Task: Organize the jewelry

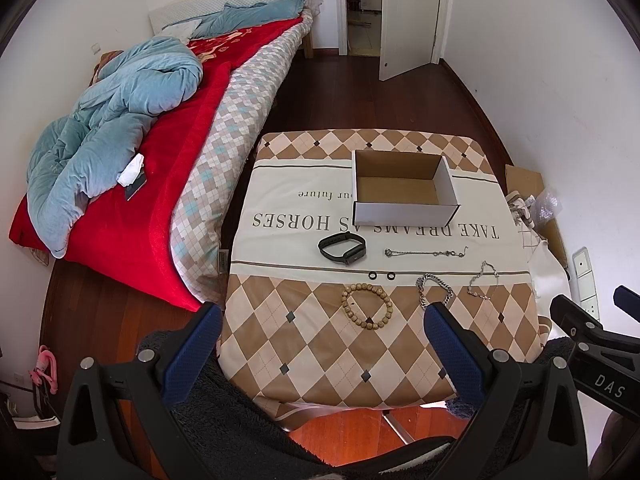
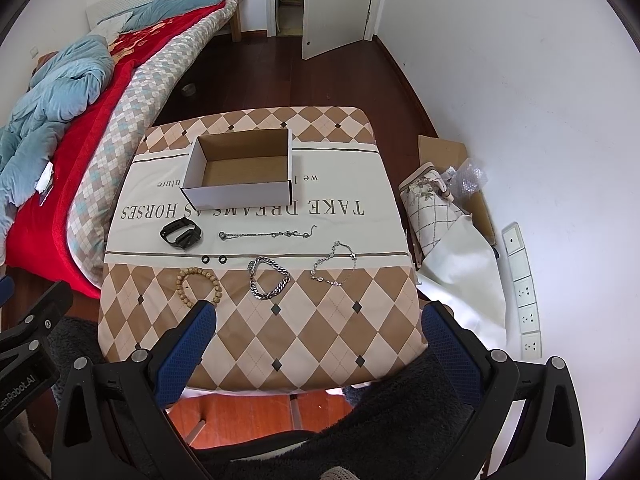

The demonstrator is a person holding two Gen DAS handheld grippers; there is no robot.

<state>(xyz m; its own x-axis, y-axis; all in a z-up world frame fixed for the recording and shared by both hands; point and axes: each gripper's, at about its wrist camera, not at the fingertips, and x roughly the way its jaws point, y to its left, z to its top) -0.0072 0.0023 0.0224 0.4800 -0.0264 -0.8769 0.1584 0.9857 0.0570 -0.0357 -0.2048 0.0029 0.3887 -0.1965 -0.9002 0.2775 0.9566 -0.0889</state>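
An empty white cardboard box (image 1: 404,188) (image 2: 240,168) stands at the back of a cloth-covered table (image 1: 320,360). In front of it lie a black smart band (image 1: 343,247) (image 2: 181,233), a thin straight chain (image 1: 426,253) (image 2: 266,234), two small black rings (image 1: 382,275) (image 2: 213,259), a wooden bead bracelet (image 1: 367,306) (image 2: 197,286), a thick silver chain bracelet (image 1: 434,290) (image 2: 269,277) and a thin looped silver chain (image 1: 484,280) (image 2: 334,266). My left gripper (image 1: 320,312) is open and empty above the near table edge. My right gripper (image 2: 318,312) is open and empty too.
A bed (image 1: 168,128) with a red blanket and blue quilt stands left of the table. Bags and cardboard (image 2: 452,216) lie on the floor to the right by the wall. An open door (image 1: 408,16) is at the back.
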